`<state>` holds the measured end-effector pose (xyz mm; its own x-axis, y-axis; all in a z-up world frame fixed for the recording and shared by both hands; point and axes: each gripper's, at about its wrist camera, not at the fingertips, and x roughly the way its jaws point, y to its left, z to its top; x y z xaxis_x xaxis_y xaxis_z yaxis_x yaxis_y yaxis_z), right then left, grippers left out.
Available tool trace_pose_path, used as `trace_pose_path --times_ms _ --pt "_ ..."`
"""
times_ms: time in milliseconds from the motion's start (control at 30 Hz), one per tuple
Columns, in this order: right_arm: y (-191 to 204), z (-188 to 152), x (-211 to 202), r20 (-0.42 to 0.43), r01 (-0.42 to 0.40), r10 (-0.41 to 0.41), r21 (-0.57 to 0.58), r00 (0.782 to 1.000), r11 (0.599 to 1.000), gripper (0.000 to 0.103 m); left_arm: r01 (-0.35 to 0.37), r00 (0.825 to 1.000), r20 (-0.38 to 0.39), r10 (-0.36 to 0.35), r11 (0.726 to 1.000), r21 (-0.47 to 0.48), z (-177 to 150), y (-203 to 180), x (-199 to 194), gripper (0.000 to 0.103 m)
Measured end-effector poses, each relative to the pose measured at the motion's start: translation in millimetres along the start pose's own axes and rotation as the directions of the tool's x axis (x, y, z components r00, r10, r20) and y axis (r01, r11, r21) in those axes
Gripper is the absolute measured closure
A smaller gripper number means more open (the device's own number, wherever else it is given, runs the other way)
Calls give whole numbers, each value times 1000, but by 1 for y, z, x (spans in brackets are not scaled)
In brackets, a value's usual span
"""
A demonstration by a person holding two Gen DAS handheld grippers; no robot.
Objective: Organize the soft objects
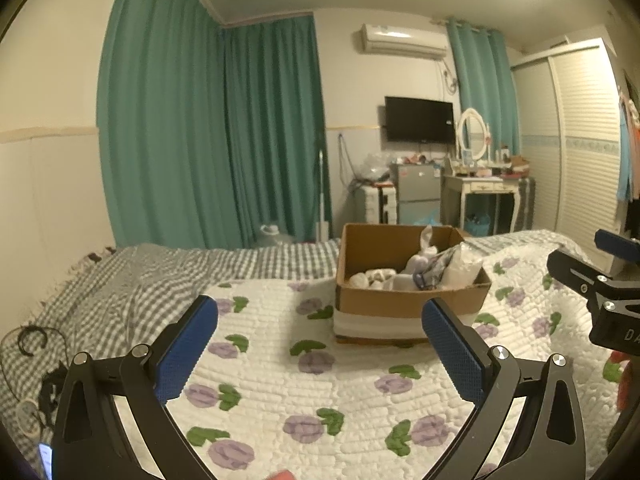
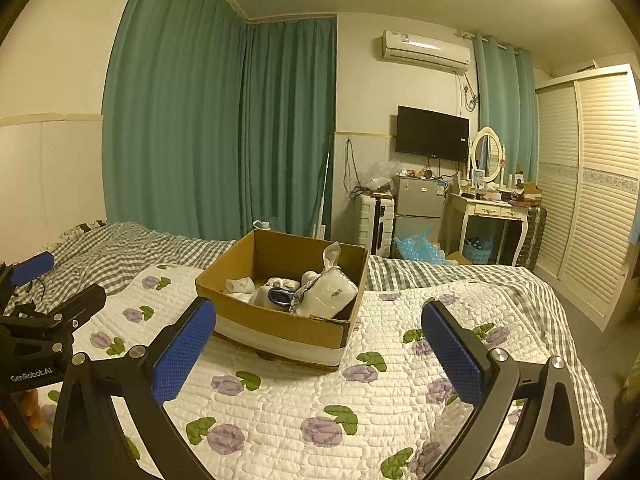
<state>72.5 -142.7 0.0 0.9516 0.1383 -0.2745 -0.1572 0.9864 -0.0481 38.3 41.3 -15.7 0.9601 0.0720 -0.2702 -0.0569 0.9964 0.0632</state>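
Observation:
A brown cardboard box [image 1: 404,300] stands on the white flowered quilt [image 1: 320,392] ahead of me. It holds several white soft items [image 1: 424,268], also seen in the right wrist view [image 2: 320,294] inside the box [image 2: 280,328]. My left gripper [image 1: 320,320] is open and empty, held above the quilt short of the box. My right gripper [image 2: 318,320] is open and empty, also short of the box. An orange-red thing [image 1: 622,384] lies at the right edge under the right gripper; it also shows at the left edge in the right wrist view [image 2: 34,408].
A grey checked blanket [image 1: 120,292] covers the far and left bed, with cables and a phone [image 1: 40,392] on it. Beyond the bed stand green curtains [image 1: 212,132], a suitcase [image 2: 376,222], a small fridge [image 2: 418,208], a dressing table [image 2: 492,216] and a slatted wardrobe [image 2: 592,184].

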Motion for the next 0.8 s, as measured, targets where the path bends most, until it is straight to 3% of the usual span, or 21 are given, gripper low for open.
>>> trace_pose_path --times_ms 800 --pt "3 0 0 -7 4 -4 -9 1000 1000 0 9 1000 -7 -9 1000 7 -2 1 1 0"
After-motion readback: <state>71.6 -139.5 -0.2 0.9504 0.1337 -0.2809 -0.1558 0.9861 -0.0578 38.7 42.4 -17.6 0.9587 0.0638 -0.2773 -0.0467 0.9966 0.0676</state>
